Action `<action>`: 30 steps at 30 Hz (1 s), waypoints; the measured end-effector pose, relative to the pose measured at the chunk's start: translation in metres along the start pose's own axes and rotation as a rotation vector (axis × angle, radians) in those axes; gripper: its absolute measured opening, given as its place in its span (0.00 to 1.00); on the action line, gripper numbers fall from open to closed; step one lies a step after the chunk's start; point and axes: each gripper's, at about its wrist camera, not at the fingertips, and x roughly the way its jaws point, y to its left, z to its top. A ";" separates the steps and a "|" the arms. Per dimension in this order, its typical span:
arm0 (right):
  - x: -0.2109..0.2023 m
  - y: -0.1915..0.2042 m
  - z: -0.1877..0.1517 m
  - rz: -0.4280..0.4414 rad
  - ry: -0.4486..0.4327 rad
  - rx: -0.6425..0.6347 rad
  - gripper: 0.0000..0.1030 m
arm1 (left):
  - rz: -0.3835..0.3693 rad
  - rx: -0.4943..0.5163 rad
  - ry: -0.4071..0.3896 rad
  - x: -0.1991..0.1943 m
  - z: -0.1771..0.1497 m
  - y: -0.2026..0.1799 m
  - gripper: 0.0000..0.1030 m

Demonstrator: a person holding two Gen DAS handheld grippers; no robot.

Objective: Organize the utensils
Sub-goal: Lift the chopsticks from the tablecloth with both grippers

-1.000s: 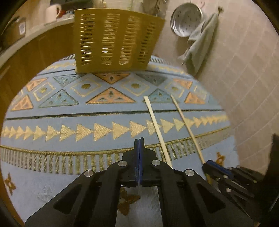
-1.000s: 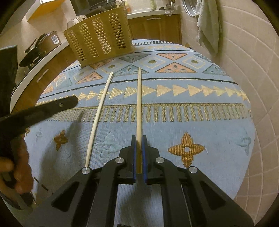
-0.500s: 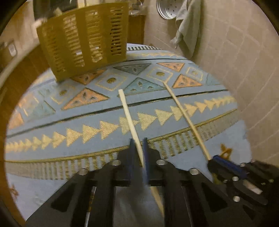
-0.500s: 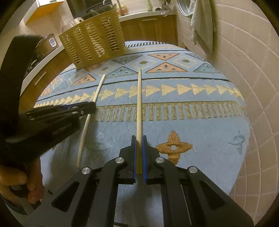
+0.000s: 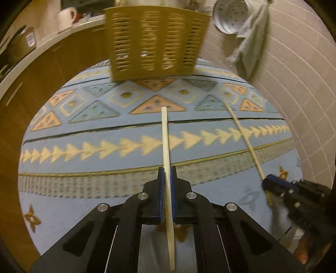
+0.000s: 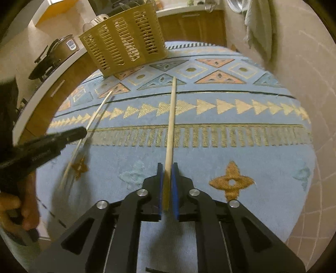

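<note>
My left gripper (image 5: 167, 173) is shut on a pale flat chopstick (image 5: 164, 136), which points away toward a yellow slotted basket (image 5: 155, 42). In the right wrist view that chopstick (image 6: 98, 107) is blurred and casts a shadow on the mat, with the left gripper (image 6: 80, 132) at the left. My right gripper (image 6: 167, 168) has a darker round chopstick (image 6: 171, 117) between its blue pads. Its jaws are opening, and a thin gap shows beside the stick. The left wrist view shows the same round chopstick (image 5: 243, 134) and the right gripper (image 5: 271, 180) at the lower right.
A blue patterned mat (image 6: 241, 147) covers the round table. The basket (image 6: 126, 40) stands at its far edge. A tiled wall (image 5: 298, 88) with a hanging grey towel (image 5: 252, 42) and a colander (image 5: 229, 16) closes the right side. A counter holds a rice cooker (image 6: 65, 48).
My left gripper, shut and empty before, opened over the pale chopstick and shut on it, raising it off the mat. The right jaws have parted slightly around the round chopstick.
</note>
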 end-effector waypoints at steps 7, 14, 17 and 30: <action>0.022 0.003 0.052 -0.003 0.092 -0.047 0.40 | -0.094 -0.023 0.082 0.010 0.010 0.022 0.05; 0.042 0.020 0.076 -0.083 0.181 -0.112 0.28 | -0.119 0.063 0.166 0.020 0.028 0.020 0.12; 0.046 0.028 0.078 -0.159 0.199 -0.157 0.17 | -0.084 0.132 0.197 0.025 0.034 0.009 0.13; 0.030 0.045 0.083 -0.068 0.125 -0.208 0.04 | -0.052 0.148 -0.027 -0.003 0.039 0.007 0.04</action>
